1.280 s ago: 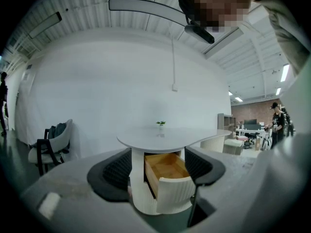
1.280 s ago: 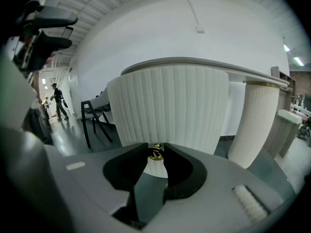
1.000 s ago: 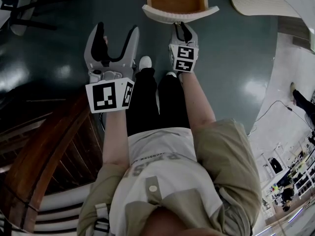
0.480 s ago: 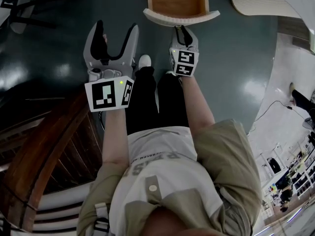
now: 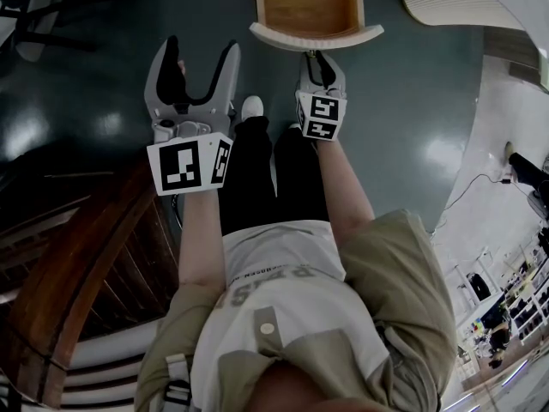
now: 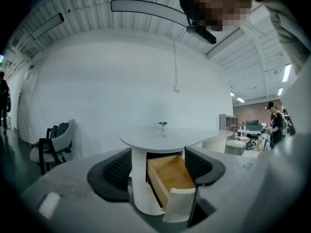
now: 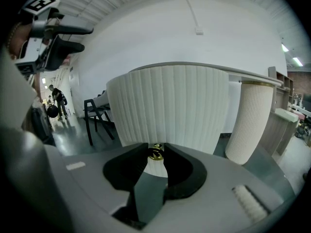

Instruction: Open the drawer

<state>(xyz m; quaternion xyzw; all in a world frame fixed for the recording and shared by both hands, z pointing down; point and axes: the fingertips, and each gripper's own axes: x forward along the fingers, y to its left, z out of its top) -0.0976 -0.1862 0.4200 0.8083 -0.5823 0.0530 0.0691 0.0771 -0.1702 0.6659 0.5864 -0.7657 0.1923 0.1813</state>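
At the drawer front — right tool [image 7: 155,152] narrowed almost shut, both dark pads pinching a small brass knob [image 7: 156,154] that sits on the white ribbed face [image 7: 170,106] of the drawer [image 5: 309,3]. From the head view the tool's tip meets the curved front edge, marker cube trailing back toward the wrist.

Drawer stands pulled out of a white ribbed pedestal [image 6: 141,188] beneath the pale counter [image 6: 146,141]; bare wooden inside showing, nothing visible in it.

Left tool [image 5: 202,50] held apart from the drawer, off to its left over the dark glossy floor [image 5: 412,101] — jaws spread wide, nothing between them; its own view looks through the gap at the open drawer beyond.

Further out: a small green plant [image 6: 163,124] on the countertop, a dark chair [image 6: 56,142] by the white wall, a second ribbed column [image 7: 252,120] to the right of the drawer front. Person's dark trousers [image 5: 257,178] and a white shoe [image 5: 252,108] lie between the two tools.
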